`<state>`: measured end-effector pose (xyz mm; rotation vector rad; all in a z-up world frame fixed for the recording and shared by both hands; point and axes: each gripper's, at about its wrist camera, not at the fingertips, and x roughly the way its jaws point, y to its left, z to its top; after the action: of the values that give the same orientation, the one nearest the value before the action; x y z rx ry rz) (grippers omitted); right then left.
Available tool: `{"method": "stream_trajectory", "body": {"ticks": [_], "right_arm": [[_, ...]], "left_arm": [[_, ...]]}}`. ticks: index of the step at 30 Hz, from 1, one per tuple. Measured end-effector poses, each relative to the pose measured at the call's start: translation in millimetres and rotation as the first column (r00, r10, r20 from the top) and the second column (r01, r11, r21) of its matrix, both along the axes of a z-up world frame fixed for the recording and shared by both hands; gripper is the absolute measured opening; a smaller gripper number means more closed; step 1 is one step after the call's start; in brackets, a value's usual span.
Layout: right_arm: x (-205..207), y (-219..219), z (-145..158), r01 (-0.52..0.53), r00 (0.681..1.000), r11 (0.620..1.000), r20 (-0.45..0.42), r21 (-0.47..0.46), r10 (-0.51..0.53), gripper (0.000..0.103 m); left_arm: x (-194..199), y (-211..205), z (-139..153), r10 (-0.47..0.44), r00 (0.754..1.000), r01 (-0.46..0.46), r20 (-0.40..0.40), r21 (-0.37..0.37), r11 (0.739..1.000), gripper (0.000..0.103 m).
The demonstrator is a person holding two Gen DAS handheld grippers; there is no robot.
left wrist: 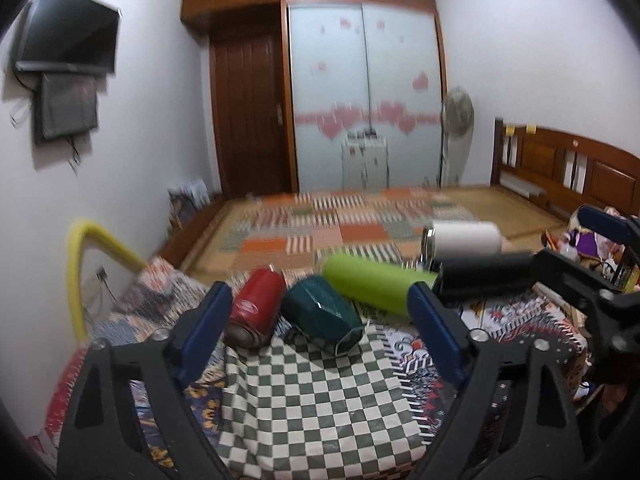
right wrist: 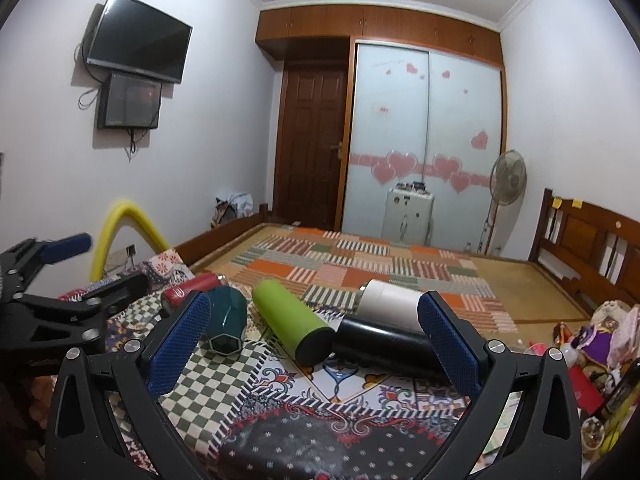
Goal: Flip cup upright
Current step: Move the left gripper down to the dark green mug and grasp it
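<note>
Several cups lie on their sides on a patterned cloth: a red cup (left wrist: 256, 306), a dark teal faceted cup (left wrist: 322, 314), a lime green cup (left wrist: 374, 282), a black cup (left wrist: 484, 274) and a white cup (left wrist: 466, 236). They also show in the right wrist view: red (right wrist: 192, 290), teal (right wrist: 226, 322), green (right wrist: 292, 322), black (right wrist: 384, 346), white (right wrist: 390, 304). My left gripper (left wrist: 320, 332) is open, in front of the teal cup. My right gripper (right wrist: 314, 346) is open, in front of the green and black cups.
The cups lie on a checkered cloth (left wrist: 316, 400) over a patterned blanket (right wrist: 348, 388). A yellow foam arch (left wrist: 86, 256) stands at the left. Toys and clutter (right wrist: 600, 344) lie at the right. A bed with a patchwork mat (right wrist: 384, 264) lies beyond.
</note>
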<state>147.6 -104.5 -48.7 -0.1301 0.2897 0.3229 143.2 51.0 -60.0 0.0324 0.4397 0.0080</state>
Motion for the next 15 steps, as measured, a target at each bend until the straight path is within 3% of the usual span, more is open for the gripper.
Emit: {"method": "stream_trajectory", "body": {"ticks": [5,15], "right_arm": [[23.9,2.6,-9.5,0.007,0.999,1.0,-0.033,-0.025,-0.008,0.103],[42.9,-13.9,-23.8,0.029,0.996,0.999,-0.084,-0.024,-0.031,0.103]], "left_arm": [[58.2,6.3,-29.1,0.001,0.988,-0.004,-0.153,-0.019,1.0,0.079],[117.4,7.3,-66.1,0.046,0.935,-0.075,-0.352,-0.069,0.995,0.078]]}}
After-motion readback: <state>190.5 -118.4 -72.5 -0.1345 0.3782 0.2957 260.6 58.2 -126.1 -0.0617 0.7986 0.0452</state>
